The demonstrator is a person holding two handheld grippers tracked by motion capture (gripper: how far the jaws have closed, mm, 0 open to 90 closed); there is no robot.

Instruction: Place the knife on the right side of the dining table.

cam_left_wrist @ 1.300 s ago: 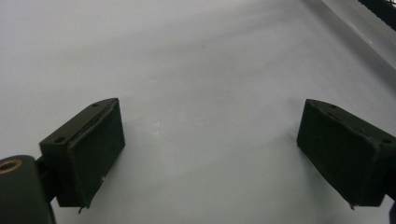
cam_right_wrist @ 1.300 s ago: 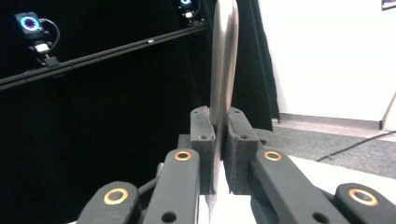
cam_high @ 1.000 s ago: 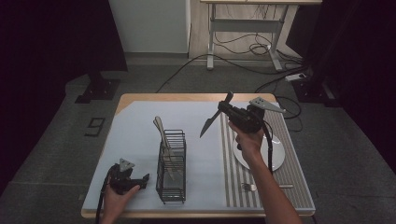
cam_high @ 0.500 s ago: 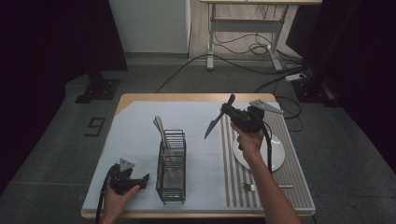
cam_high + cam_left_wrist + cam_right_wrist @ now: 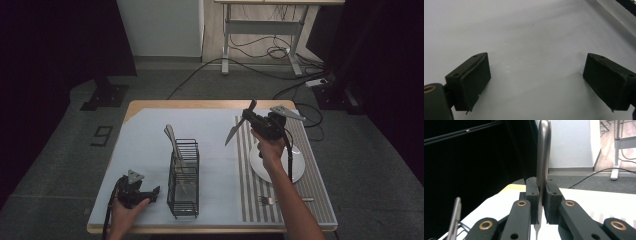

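My right gripper (image 5: pixel 248 120) hangs above the table's right half, shut on a table knife (image 5: pixel 234 133). The blade slants down to the left and the handle sticks up past the jaws. In the right gripper view the knife's steel handle (image 5: pixel 543 150) rises straight between the pads of the right gripper (image 5: pixel 541 202). My left gripper (image 5: pixel 149 193) rests at the near left of the pale mat, held by a hand. Its jaws stand wide apart with nothing between them, and the left gripper view shows the left gripper (image 5: pixel 536 85) over bare mat.
A black wire cutlery basket (image 5: pixel 184 177) stands mid-table with utensil handles (image 5: pixel 171 135) sticking out. On the striped mat (image 5: pixel 245 200) at right lie a white plate (image 5: pixel 296 167) and a fork (image 5: pixel 272 201). Cables and a desk frame are on the floor beyond.
The right gripper has shifted slightly with the knife, whose blade tip now sits a little further right. The left gripper has not moved.
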